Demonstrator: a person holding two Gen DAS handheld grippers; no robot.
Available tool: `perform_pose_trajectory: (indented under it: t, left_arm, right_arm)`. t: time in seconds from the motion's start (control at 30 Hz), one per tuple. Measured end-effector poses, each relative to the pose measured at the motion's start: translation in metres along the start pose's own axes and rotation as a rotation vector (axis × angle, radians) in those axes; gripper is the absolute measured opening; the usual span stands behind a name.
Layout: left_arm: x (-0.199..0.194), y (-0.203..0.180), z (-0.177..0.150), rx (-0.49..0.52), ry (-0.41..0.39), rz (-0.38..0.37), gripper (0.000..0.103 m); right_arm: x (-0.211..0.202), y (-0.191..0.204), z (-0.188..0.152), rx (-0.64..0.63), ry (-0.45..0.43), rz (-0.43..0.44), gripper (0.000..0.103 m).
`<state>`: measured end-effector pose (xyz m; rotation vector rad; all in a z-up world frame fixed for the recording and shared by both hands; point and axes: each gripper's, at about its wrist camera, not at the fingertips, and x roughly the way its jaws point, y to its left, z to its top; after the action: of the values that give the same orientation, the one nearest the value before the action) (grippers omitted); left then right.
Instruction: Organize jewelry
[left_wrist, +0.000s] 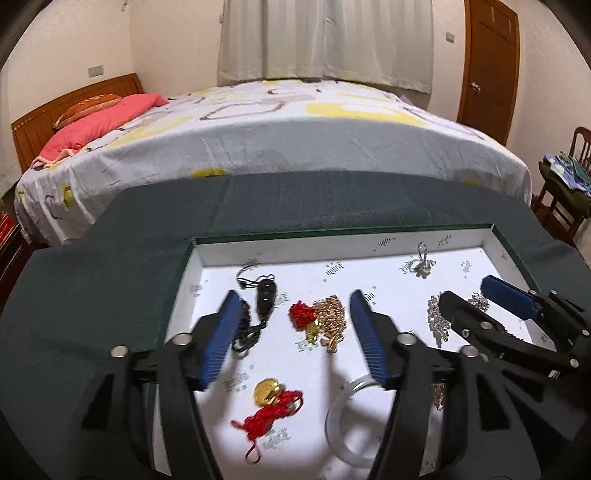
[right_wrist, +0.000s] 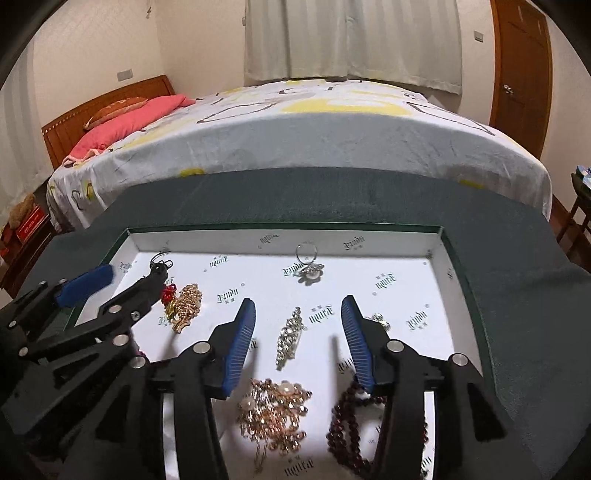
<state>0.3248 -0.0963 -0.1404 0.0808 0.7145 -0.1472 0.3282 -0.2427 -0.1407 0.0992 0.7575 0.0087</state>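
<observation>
Left wrist: we hold our left gripper (left_wrist: 295, 332) wide apart above the gold chain (left_wrist: 330, 319) in the tray (left_wrist: 369, 238). Right wrist: our right gripper (right_wrist: 298, 339) gapes wide over the crystal brooch (right_wrist: 290, 338), touching nothing.

My left black two-finger gripper with blue ribbed pads (left_wrist: 295, 339) fills the lower centre of its own view, jaws spread wide and holding nothing. My right black gripper with the same blue pads (right_wrist: 298, 341) sits likewise in the lower centre of its view, jaws apart; it also shows at the right edge of the left view.
</observation>
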Motion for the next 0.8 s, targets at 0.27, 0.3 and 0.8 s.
perform_pose_trajectory:
  t: [0.27,0.3,0.8]
  left_arm:
    - [-0.071,0.005,-0.021,-0.017,-0.057,0.007,0.08]
    - [-0.08,0.005,-0.025,-0.022,-0.06,0.008,0.08]
    - [-0.248,0.031,-0.084,-0.071,-0.147,0.09,0.088]
  right_arm:
    - [-0.068,0.0,-0.024,0.01,-0.063,-0.019,0.066]
    - [-0.08,0.0,-0.029,0.013,-0.068,-0.021,0.068]
    - [-0.237,-0.001,-0.08,-0.005,-0.187,-0.032,0.075]
